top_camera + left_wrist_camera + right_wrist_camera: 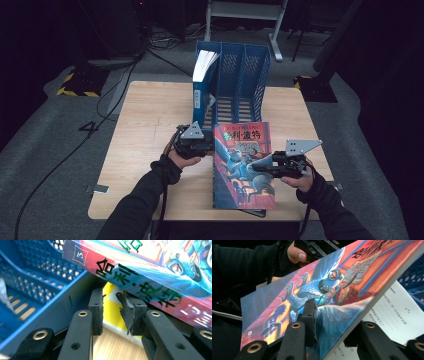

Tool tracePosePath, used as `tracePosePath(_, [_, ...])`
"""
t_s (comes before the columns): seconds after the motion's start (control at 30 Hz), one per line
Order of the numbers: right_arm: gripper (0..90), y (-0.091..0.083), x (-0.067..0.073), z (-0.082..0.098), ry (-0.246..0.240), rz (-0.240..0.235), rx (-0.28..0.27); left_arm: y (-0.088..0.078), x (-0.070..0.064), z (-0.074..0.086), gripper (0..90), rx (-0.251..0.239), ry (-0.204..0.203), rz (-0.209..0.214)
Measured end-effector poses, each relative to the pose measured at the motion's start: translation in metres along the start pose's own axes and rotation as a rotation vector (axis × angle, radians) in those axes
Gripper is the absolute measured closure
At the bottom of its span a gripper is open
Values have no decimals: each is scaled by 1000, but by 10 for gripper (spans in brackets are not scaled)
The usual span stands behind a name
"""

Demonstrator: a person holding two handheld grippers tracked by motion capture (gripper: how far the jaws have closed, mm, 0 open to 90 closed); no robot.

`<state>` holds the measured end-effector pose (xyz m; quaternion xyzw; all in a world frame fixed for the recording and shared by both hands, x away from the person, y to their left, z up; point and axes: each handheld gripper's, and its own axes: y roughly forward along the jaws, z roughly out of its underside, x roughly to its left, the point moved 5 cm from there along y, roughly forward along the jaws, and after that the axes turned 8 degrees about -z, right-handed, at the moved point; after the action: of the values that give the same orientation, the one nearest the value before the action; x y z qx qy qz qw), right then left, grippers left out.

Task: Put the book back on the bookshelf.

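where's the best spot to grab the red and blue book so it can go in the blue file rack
Grip the red and blue book by its two long edges, coming in from either side. It is a wide, thin slab, so jaws fit only across its thickness. The right gripper already clamps the page edge; the left gripper sits at the spine side. Then probably stand it upright for the blue file rack.

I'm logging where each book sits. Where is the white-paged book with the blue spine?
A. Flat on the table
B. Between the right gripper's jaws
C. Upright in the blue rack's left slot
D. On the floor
C: the blue-spined book stands upright in the left slot of the blue rack.
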<state>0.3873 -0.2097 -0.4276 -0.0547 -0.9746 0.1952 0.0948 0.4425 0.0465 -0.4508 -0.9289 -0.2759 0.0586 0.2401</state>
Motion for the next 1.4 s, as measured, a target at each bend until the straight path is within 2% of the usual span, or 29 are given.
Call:
tracePosePath(0.23, [705,-5,6,-5,-31,10,-24,-3,-4,-13,718,-27,16,25])
tracePosePath(0.5, [713,-16,12,-11,-15,14,-37,-2,-10,-28,751,-44,38,64])
tracePosePath(0.7, [749,-27,9,-6,-14,50,-36,10,-11,-37,754,-61,27,103])
tracePosePath(0.77, [765,-28,7,-3,-7,66,-37,14,-10,-39,754,-71,4,120])
tracePosePath(0.87, [770,-28,5,0,-9,85,-41,16,-8,-42,765,-84,-8,120])
tracePosePath(0.97, [776,-28,5,0,-22,101,-53,11,-10,-49,777,-96,20,113])
tracePosePath(1.13, [793,-27,5,-3,-46,132,-80,4,-8,-60,787,-122,40,110])
tracePosePath(1.4, [814,-25,7,-12,-120,201,-107,-8,-9,-77,799,-154,76,108])
